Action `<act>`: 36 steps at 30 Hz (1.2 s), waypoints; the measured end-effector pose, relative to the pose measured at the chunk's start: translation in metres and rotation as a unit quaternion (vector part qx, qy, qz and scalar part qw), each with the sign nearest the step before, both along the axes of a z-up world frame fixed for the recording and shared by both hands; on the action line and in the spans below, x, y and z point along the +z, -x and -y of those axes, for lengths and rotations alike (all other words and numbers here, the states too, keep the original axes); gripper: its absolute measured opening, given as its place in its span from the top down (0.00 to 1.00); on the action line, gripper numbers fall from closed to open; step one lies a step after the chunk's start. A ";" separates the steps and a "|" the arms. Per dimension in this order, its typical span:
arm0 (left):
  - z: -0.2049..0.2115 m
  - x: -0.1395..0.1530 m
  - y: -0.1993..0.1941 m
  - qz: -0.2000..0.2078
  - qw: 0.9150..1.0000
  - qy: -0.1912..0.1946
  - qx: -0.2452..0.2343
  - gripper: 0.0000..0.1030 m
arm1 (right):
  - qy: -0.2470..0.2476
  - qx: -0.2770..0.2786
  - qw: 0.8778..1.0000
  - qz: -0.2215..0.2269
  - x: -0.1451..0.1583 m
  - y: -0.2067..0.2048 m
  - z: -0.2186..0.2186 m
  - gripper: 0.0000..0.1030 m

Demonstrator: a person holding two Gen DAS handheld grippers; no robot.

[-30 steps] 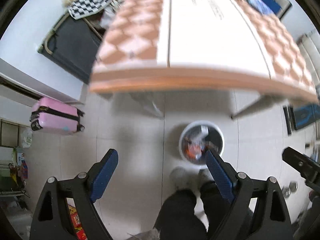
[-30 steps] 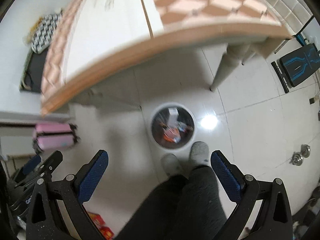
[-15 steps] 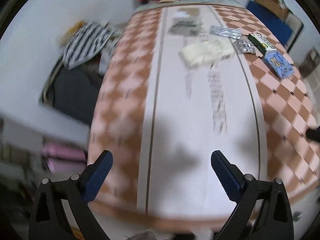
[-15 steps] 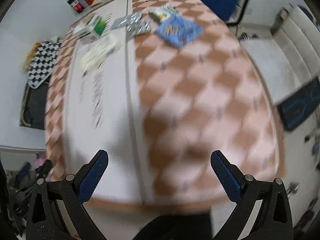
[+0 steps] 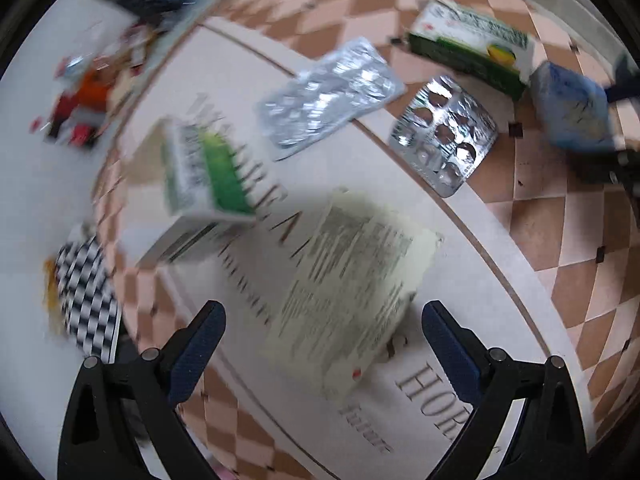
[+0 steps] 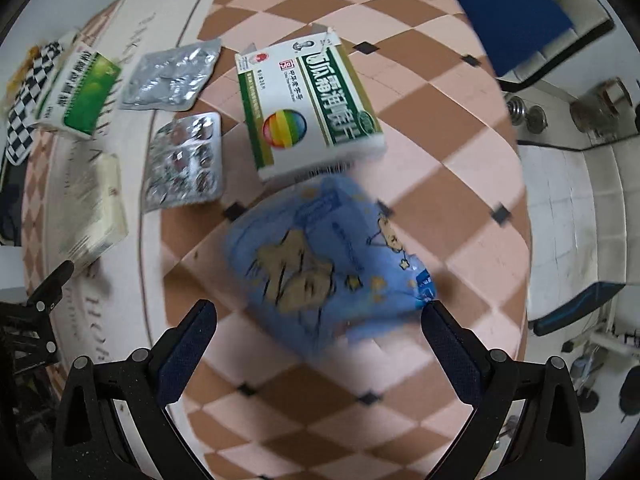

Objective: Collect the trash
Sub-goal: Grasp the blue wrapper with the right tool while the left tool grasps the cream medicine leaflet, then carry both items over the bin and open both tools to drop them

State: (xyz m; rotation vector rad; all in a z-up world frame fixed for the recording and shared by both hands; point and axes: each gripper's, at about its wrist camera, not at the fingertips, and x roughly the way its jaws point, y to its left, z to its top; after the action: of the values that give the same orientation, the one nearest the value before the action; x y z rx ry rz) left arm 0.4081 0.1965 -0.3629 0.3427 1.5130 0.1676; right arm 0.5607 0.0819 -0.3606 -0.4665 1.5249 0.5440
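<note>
Trash lies on the checkered table. My left gripper hangs open above a pale folded leaflet; its fingers stand wide with nothing between them. Beyond it lie a green and white box, a silver foil sheet and a blister pack. My right gripper is open over a blue tissue packet, its fingers either side of the packet and above it. A green-edged medicine box lies just past the packet. The blister pack and leaflet show at left.
Bottles and packets stand at the table's far end. A checkered cloth lies off the table's left side. A blue chair stands beyond the table, and floor with weights shows at right. The table's near edge curves below both grippers.
Both grippers have swung from above the floor bin up and over the table, then further along it to the trash pieces. The left gripper has rolled. The bin has left both views.
</note>
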 end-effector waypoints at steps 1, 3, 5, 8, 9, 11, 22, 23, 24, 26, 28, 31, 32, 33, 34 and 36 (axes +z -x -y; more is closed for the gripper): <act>0.001 -0.007 -0.003 -0.014 1.000 0.003 -0.013 0.02 | 0.000 0.000 1.000 0.003 -0.003 -0.004 -0.003 0.00; 0.002 -0.017 -0.005 -0.031 0.999 0.003 -0.031 0.02 | -0.007 -0.006 1.000 0.000 -0.007 -0.012 -0.007 0.00; 0.000 -0.024 -0.007 -0.042 0.998 0.009 -0.039 0.02 | -0.019 -0.016 1.000 -0.004 -0.009 -0.020 -0.007 0.01; -0.005 -0.029 -0.010 -0.046 0.998 0.032 -0.040 0.01 | -0.032 -0.026 0.999 -0.006 -0.012 -0.026 -0.005 0.15; -0.007 -0.028 -0.009 -0.047 0.997 0.043 -0.044 0.01 | -0.034 -0.028 0.999 -0.005 -0.011 -0.027 -0.004 0.36; -0.012 -0.028 -0.008 -0.044 0.996 0.063 -0.038 0.04 | -0.038 -0.035 0.999 0.004 -0.009 -0.032 0.001 0.53; -0.014 -0.014 0.037 -0.009 0.991 0.112 0.078 0.23 | -0.100 -0.059 0.993 -0.024 0.001 -0.034 0.025 0.79; -0.012 -0.009 0.043 0.003 0.989 0.115 0.091 0.23 | -0.103 -0.060 0.993 -0.024 0.004 -0.029 0.022 0.80; -0.010 -0.004 0.049 0.014 0.987 0.114 0.110 0.23 | -0.109 -0.062 0.992 -0.024 0.005 -0.030 0.024 0.81; -0.005 0.007 0.062 0.033 0.982 0.107 0.153 0.23 | -0.118 -0.065 0.991 -0.024 0.011 -0.019 0.026 0.83; -0.002 0.021 0.082 0.059 0.972 0.098 0.204 0.23 | -0.128 -0.063 0.989 -0.027 0.015 -0.005 0.025 0.84; 0.008 0.039 0.108 0.095 0.957 0.088 0.259 0.23 | -0.137 -0.053 0.989 -0.028 0.022 0.012 0.027 0.85; 0.009 0.044 0.114 0.104 0.953 0.091 0.270 0.23 | -0.139 -0.049 0.989 -0.029 0.025 0.020 0.029 0.85; 0.014 0.053 0.127 0.121 0.945 0.093 0.291 0.23 | -0.143 -0.047 0.988 -0.027 0.029 0.029 0.031 0.85; 0.021 0.059 0.137 0.132 0.939 0.091 0.303 0.23 | -0.145 -0.046 0.988 -0.026 0.032 0.036 0.033 0.85; 0.027 0.071 0.158 0.155 0.927 0.099 0.326 0.23 | -0.154 -0.044 0.987 -0.026 0.041 0.057 0.041 0.85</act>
State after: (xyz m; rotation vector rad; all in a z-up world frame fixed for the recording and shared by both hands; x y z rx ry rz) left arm 0.2502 0.1696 -0.2923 -0.3518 1.2658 0.5622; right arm 0.5033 0.0413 -0.3197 -0.1459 1.4723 0.7127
